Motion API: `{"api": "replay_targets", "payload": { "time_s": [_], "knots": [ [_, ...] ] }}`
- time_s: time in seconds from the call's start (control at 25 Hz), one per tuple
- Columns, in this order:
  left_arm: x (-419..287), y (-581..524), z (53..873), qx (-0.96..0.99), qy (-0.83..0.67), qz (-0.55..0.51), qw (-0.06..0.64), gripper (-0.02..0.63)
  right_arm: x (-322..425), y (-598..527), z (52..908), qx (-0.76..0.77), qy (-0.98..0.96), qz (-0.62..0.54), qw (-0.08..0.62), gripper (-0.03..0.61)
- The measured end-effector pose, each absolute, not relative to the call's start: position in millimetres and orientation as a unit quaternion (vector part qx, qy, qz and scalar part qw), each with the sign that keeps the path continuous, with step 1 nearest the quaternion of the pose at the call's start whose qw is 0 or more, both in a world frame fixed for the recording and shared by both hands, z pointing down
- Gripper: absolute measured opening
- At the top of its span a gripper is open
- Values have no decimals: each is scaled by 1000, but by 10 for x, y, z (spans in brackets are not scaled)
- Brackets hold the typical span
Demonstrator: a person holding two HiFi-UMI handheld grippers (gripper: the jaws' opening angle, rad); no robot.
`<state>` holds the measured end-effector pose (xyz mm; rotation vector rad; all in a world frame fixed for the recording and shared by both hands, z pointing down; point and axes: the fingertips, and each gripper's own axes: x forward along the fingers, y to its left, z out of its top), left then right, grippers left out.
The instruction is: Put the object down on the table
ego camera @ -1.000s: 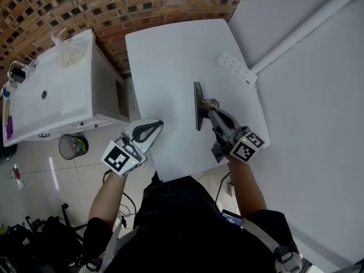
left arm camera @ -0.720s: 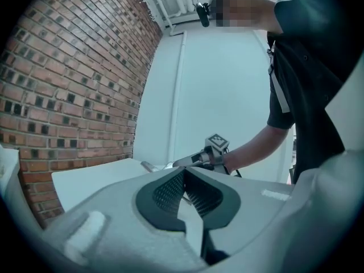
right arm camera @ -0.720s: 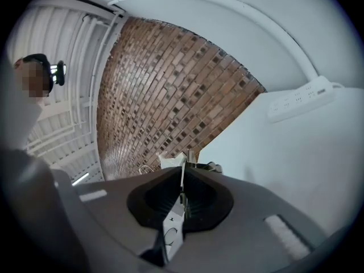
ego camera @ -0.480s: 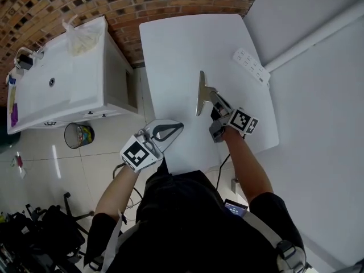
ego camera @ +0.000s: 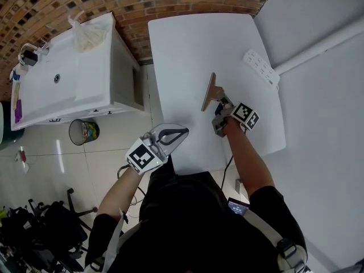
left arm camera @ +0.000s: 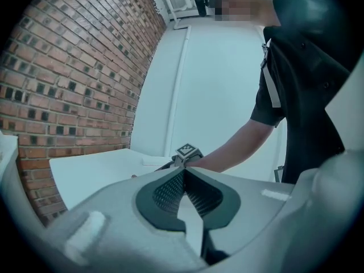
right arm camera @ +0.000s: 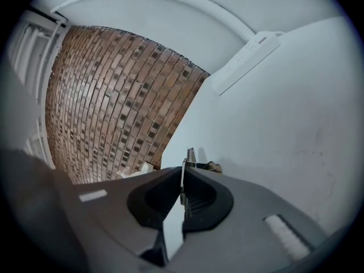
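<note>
Pinching thin flat brown plate [ego camera: 209, 93] w/ right claw [right arm camera: 183, 174].

One table [ego camera: 193, 50], one board [ego camera: 209, 92], one power strip [ego camera: 261, 68], one waste bin [ego camera: 84, 132], two tongs: left tongs [ego camera: 183, 132], right tongs [ego camera: 220, 103]

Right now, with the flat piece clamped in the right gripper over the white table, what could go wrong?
1. The flat board stands on edge in the right gripper; released so, it would likely topple and slap onto the table.
2. The jaws pinch only one edge, so it may pivot.
3. The left gripper, shut and empty, is apart from it and gives no support.
</note>
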<state>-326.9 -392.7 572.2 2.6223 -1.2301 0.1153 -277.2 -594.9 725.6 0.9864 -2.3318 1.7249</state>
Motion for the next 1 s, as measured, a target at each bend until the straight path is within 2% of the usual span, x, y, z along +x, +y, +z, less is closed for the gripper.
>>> {"api": "replay_targets", "payload": {
  "time_s": [0.36, 0.6, 0.64, 0.68, 0.72, 0.88, 1.0],
  "knots": [
    [-3209, -3955, 5714, 901, -412, 31, 131, 0, -2701, -5959, 7436, 343, -751, 561, 51, 15],
    [-3246, -3922, 5710, 903, -407, 44, 132, 0, -2639, -5963, 7467, 350, -750, 560, 33, 21],
    [-3236, -3932, 5720, 903, -406, 46, 132, 0, -2633, -5959, 7458, 347, -757, 552, 33, 49],
    [-3221, -3947, 5726, 904, -405, 46, 129, 0, -2628, -5940, 7445, 341, -765, 545, 34, 104],
    [-3203, -3963, 5719, 905, -403, 46, 126, 0, -2619, -5913, 7430, 335, -772, 540, 37, 116],
    [-3106, -4028, 5616, 912, -390, 41, 121, 0, -2514, -5847, 7335, 323, -781, 533, 39, 133],
    [-3034, -4075, 5579, 915, -384, 25, 122, 0, -2310, -5865, 7252, 336, -786, 517, 36, 115]
  ]
}}
